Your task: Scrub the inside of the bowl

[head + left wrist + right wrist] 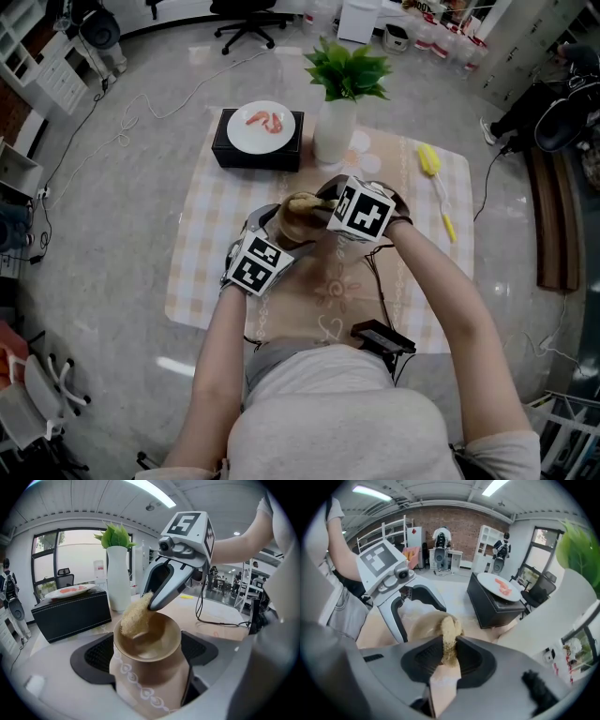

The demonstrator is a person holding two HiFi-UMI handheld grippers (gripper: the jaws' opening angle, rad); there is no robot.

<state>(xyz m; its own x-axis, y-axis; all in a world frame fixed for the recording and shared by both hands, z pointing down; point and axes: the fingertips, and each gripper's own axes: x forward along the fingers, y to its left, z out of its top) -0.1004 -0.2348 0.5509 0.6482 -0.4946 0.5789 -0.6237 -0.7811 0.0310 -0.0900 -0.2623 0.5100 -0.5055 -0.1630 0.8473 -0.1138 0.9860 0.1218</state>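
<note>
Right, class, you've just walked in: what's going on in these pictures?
A person is cleaning a brown bowl with two hand-held grippers. The left gripper is clamped around the outside of the bowl and holds it. The right gripper pinches a tan scrubber and presses it against the bowl's inner wall near the rim. Scrubbing looks under way.

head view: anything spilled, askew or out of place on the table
No spill shows. One oddity: the white plate with reddish food sits on top of a black box, not on the checked cloth. The yellow brush lies loose at the cloth's right side.
</note>
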